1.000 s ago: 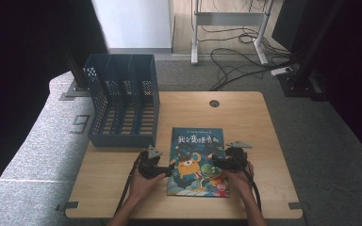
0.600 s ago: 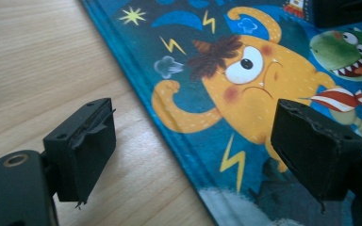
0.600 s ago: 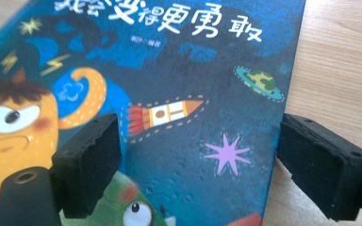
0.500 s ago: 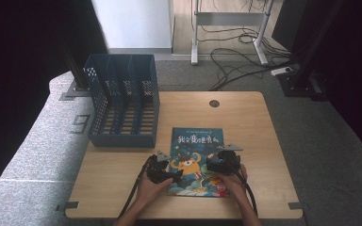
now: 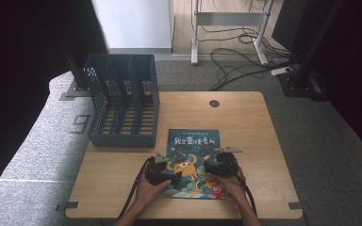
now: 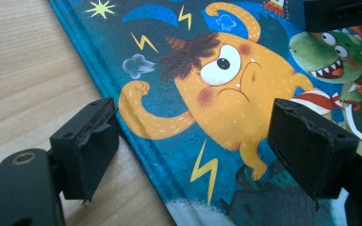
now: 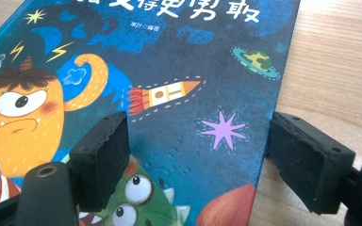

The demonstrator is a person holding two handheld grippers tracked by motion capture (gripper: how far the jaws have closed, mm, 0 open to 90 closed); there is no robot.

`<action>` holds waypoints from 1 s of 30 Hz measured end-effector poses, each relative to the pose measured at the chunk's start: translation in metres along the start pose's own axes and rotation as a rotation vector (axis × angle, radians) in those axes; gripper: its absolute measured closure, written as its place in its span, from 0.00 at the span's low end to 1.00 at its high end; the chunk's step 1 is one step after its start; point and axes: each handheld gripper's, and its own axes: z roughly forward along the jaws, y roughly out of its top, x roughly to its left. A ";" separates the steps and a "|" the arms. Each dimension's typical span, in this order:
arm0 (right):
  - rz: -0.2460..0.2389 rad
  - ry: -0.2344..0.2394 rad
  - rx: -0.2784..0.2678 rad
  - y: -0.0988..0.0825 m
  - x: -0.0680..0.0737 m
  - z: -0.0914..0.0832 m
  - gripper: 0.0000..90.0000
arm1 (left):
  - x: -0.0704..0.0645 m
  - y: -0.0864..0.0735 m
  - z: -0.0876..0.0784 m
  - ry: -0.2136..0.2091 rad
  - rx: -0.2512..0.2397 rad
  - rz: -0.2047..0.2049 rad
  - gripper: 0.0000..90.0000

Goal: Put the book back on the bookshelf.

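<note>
A children's picture book (image 5: 193, 155) with a dark blue cover and an orange monster lies flat on the wooden table (image 5: 245, 122), near its front edge. My left gripper (image 5: 164, 163) is at the book's left edge. In the left gripper view its jaws (image 6: 198, 146) straddle that edge, one pad over bare wood, the other over the cover (image 6: 217, 94). My right gripper (image 5: 219, 161) is at the book's right edge, its jaws (image 7: 202, 155) likewise astride the cover (image 7: 169, 70). Both pairs of jaws have just been closing a little; no pad presses on the book.
A blue slotted file rack (image 5: 122, 108) stands at the table's back left, just beyond the book's far left corner. A round cable hole (image 5: 214, 103) sits at the back middle. Bare wood lies right of the book. Cables and desk legs are on the floor behind.
Both hands have drawn slightly inward and nearer the table's front edge, bringing the grippers over the book's two side edges. The book has not moved.
</note>
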 end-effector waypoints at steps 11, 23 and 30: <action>-0.009 0.004 0.012 -0.005 0.012 -0.005 0.25 | 0.001 -0.008 -0.010 0.003 0.003 -0.021 0.21; 0.000 0.074 0.018 0.006 0.009 -0.002 0.21 | 0.016 -0.015 -0.015 -0.057 -0.050 -0.081 0.20; -0.002 0.053 0.041 0.016 0.004 0.012 0.19 | 0.017 -0.007 -0.007 -0.013 -0.048 -0.060 0.20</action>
